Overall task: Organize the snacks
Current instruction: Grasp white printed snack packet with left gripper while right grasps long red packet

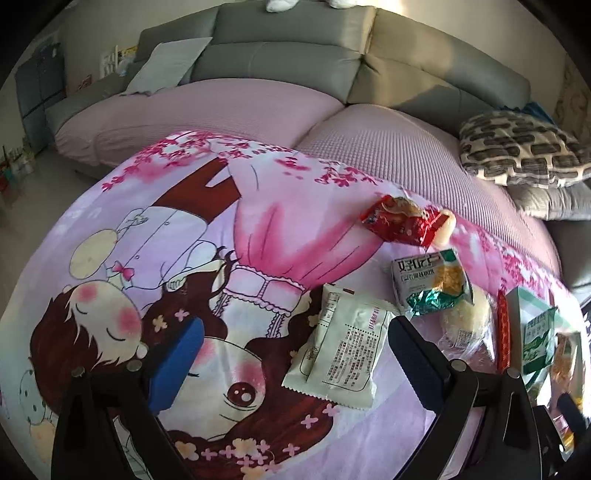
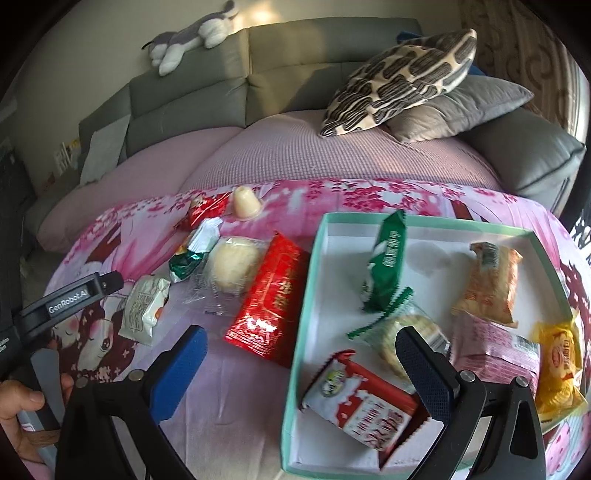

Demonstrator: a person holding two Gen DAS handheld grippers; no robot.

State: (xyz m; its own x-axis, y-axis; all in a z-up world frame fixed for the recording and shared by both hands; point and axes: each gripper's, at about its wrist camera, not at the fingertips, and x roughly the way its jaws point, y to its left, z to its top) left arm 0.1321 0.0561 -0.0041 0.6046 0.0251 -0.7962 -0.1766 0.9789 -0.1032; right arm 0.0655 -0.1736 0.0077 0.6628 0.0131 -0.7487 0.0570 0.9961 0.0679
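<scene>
My left gripper [image 1: 291,354] is open and empty above a white snack packet [image 1: 341,350] that lies between its fingers on the pink cartoon cloth [image 1: 155,240]. The packet also shows in the right wrist view [image 2: 142,308]. My right gripper [image 2: 306,363] is open and empty over the left wall of a mint-green box [image 2: 308,280]. The box holds several snacks, among them a red-and-white packet [image 2: 364,406], a green packet [image 2: 386,264] and an orange packet [image 2: 489,280]. Outside the box lie a red packet [image 2: 271,299], a wrapped bun [image 2: 232,267], a green-white packet [image 2: 194,254] and a jelly cup [image 2: 244,203].
A small red packet [image 1: 400,223] lies near the far edge of the cloth. A grey sofa [image 1: 280,55] with pink seat covers stands behind. Patterned and grey cushions [image 2: 402,81] sit at the right. A plush toy [image 2: 195,33] lies on the sofa back.
</scene>
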